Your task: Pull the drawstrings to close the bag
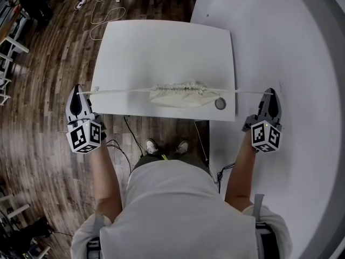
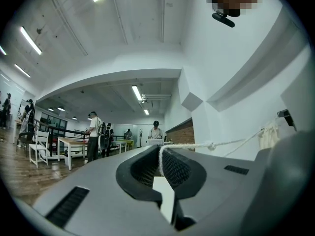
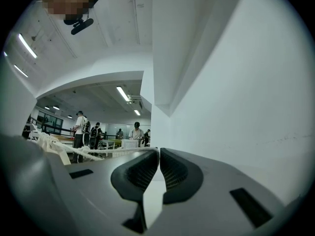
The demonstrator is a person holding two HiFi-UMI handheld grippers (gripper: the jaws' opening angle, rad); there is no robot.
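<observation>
A cream drawstring bag (image 1: 182,95) lies near the front edge of the white table (image 1: 161,47), its mouth gathered into tight pleats. A white cord (image 1: 121,91) runs taut from it to my left gripper (image 1: 80,94), which is shut on the cord's end beyond the table's left edge. The other cord (image 1: 248,93) stretches right to my right gripper (image 1: 271,94), shut on it past the table's right edge. In the left gripper view the cord (image 2: 197,145) leaves the closed pads (image 2: 174,167) toward the bag (image 2: 268,134). In the right gripper view the cord (image 3: 113,152) enters the closed jaws.
A small round grey disc (image 1: 220,103) sits on the table by the bag's right end. A white cable (image 1: 102,15) loops on the wooden floor behind the table. White flooring (image 1: 291,53) curves along the right. Several people (image 2: 93,134) stand by tables far off.
</observation>
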